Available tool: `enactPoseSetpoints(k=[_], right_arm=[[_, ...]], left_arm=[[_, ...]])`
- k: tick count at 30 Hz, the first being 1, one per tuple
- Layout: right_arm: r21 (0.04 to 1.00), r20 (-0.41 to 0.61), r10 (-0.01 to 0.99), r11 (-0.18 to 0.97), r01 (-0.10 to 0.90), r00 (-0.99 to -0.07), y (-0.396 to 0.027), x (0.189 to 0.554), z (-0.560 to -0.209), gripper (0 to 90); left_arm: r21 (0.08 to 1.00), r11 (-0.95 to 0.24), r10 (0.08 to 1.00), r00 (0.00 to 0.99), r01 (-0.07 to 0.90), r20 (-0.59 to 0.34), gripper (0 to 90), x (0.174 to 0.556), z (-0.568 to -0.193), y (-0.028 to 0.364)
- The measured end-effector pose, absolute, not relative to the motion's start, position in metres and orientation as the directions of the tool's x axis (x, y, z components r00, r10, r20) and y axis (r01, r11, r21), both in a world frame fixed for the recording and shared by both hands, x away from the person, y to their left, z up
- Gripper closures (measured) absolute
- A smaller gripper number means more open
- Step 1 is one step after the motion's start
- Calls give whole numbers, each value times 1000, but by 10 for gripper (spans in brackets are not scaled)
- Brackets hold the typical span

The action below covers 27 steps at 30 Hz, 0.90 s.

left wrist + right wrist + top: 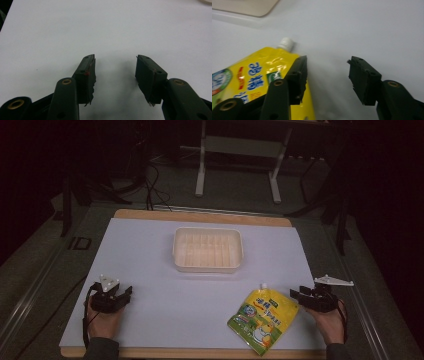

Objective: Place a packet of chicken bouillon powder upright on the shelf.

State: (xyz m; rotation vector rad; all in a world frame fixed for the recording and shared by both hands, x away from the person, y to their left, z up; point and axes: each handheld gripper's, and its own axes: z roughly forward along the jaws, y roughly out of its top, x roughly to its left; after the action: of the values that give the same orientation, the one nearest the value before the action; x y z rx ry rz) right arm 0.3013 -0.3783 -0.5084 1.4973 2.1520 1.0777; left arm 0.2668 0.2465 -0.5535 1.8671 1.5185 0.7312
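Observation:
A yellow refill pouch [262, 318] with a white spout cap lies flat on the white sheet near the front right. Just right of it my right gripper [300, 295] stands open, nothing between its fingers. In the right gripper view the pouch [249, 80] lies under and beside the left jaw, while the open gripper [328, 71] has bare sheet in its gap. My left gripper [125, 293] rests open at the front left. In the left gripper view the gripper [115, 67] holds nothing over plain white sheet.
A white rectangular plastic tray [208, 250] sits at mid table, toward the back; its corner [244, 7] reaches the top of the right gripper view. The wooden table edge [200, 216] borders the sheet. Dark floor, cables and a metal stand lie beyond.

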Motion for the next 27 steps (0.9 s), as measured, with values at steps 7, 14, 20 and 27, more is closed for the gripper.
enactPoseSetpoints(k=[7,14,20,27], right_arm=[[708,222,869,167,686,-442,-372,298,-513,466],[679,244,848,197,707,-470,-366,298,-522,472],[649,257,836,222,727,-485,-360,299,-531,525],[622,266,820,256,740,-507,-356,300,-535,571]], left_arm=[[748,-158,981,188,644,45,502,267,-554,246],[745,-158,982,185,648,47,500,268,-554,245],[744,-157,982,183,650,47,497,268,-554,246],[745,-147,984,176,651,41,494,268,-554,246]])
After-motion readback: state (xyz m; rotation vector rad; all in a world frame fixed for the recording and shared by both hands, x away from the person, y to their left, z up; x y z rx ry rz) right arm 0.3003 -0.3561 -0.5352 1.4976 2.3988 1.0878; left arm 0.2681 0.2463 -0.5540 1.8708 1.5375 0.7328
